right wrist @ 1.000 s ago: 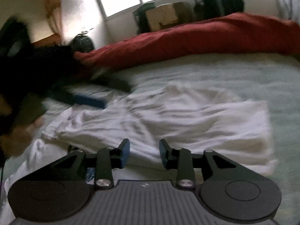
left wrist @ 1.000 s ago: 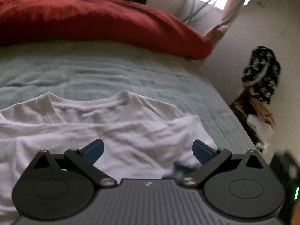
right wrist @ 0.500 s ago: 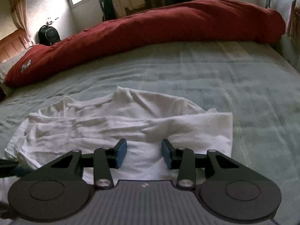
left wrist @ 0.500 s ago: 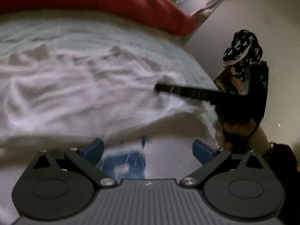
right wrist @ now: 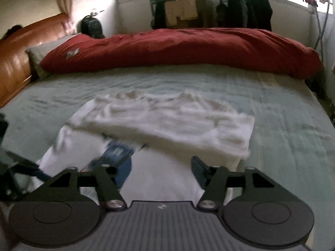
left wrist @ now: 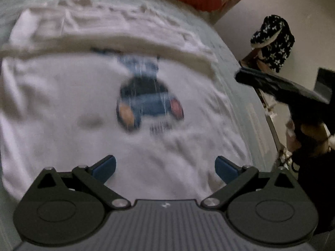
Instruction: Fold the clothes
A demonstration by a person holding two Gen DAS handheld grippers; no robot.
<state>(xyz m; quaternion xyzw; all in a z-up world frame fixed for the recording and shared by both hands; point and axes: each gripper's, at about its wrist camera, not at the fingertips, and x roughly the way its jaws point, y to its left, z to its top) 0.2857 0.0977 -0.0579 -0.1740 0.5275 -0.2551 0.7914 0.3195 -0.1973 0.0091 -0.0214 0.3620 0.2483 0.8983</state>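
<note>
While lying flat on the bed [right wrist: 293,125], one white shirt [left wrist: 62,125], top part folded over at 12 o'clock. One blue car picture [left wrist: 149,102] on the front, blurry. One red blanket [right wrist: 180,48] along the far side of the bed. Two claws: left claw [left wrist: 165,166] spread wide over the shirt's near edge, holding nothing; right claw [right wrist: 161,169] opening up, nothing pinched, shirt lying under the gap. Right claw also seen at 3 o'clock from the left one.
</note>
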